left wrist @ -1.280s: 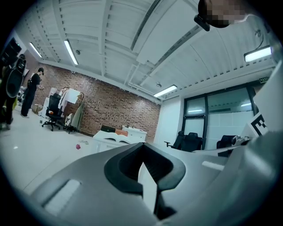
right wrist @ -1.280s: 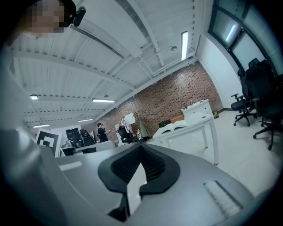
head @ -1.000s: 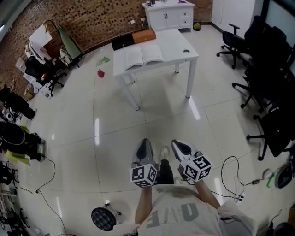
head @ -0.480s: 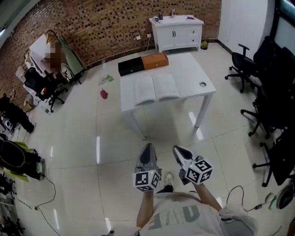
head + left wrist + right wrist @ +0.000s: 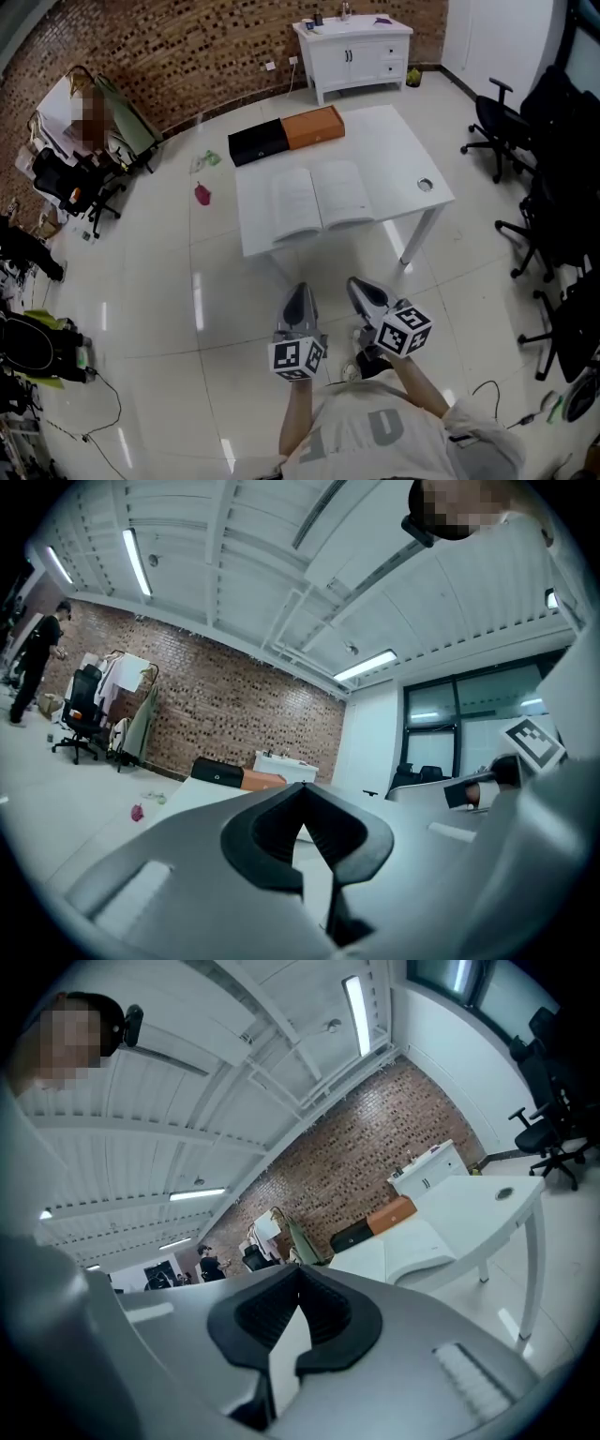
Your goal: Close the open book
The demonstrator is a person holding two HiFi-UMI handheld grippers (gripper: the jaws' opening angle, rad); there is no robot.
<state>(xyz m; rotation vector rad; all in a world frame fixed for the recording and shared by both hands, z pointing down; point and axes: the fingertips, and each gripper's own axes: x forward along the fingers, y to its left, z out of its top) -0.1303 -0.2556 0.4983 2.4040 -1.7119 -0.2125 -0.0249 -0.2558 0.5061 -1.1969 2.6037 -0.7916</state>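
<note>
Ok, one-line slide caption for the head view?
Left gripper and right gripper, both shut, held short of the white table bearing the open book.

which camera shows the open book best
The head view: the open book lies flat on the white table, with both pages seen from above. The right gripper view shows it only from low down and nearly edge-on. In the left gripper view I cannot make it out.

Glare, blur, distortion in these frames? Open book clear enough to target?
Head view: fisheye curves the edges, light streaks glare on the glossy floor, yet the open book on the white table is sharp, though white on white. Left gripper view: strong barrel distortion, black corners, bright ceiling tube light. Right gripper view: same, book small.
</note>
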